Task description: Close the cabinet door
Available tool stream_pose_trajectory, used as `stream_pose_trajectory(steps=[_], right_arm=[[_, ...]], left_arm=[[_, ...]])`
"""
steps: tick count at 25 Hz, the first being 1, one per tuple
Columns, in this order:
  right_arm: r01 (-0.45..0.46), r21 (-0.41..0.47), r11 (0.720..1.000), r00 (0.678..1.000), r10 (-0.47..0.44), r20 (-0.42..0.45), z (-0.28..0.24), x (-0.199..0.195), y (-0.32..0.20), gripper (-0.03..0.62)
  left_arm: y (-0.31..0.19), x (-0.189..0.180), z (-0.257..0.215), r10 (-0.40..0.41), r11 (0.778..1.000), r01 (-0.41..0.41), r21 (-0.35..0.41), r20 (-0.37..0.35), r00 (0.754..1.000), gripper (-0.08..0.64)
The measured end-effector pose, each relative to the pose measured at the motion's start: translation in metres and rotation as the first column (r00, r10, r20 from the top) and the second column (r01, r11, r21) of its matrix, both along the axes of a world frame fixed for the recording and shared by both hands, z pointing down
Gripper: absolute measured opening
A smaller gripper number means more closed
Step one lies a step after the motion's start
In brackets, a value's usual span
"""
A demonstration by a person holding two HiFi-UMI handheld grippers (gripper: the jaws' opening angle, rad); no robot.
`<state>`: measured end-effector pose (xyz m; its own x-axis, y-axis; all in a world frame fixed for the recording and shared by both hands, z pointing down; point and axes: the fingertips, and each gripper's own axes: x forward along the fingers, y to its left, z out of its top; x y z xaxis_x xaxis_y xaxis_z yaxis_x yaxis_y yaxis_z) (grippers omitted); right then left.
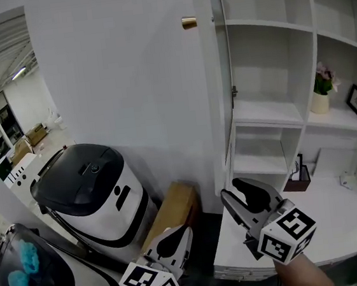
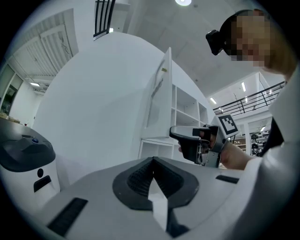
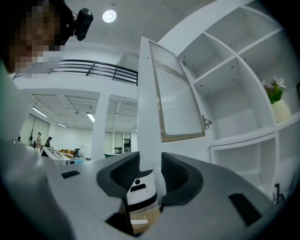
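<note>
Nearest the head view, the left hand-held gripper [image 1: 176, 235] is noted low on the left, its jaws drawn together on nothing. The right hand-held gripper [image 1: 230, 189] is held beside it, jaws partly apart with nothing between them.

The white cabinet door with the ribbed glass panel [image 1: 215, 103] is found standing open and edge-on. It rises directly ahead of and above the right hand-held gripper, near the jaws, though no contact is seen. Its small brass knob [image 1: 188, 22] projects from the outer face, high above both hand-held grippers.

The step in hand is judged to be the approach; closing is not yet begun. A push on the free edge or outer face is judged to be called for next, swinging the door toward the white open shelving [image 1: 278, 115] to the right of the right hand-held gripper.
</note>
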<state>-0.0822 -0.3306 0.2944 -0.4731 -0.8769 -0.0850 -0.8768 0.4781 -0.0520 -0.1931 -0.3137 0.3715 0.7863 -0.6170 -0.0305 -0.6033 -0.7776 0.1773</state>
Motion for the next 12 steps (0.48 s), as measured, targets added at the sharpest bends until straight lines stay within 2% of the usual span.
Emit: stream_pose_trajectory(steps=[5,12], right_arm=[[-0.032,0.002,0.999,0.999,0.032,-0.011,-0.0014,0.0026,0.001,0.13],[-0.032,0.006,0.999,0.999,0.032,-0.037,-0.007,-0.0057,-0.0003,0.149]], left_arm=[[-0.0067,-0.0015,0.002,0.022,1.0,-0.022,-0.008,-0.012,1.0,0.005],[-0.0067,0.003,-0.002,0.046,0.999,-0.046,0.001,-0.017,0.999,0.005]])
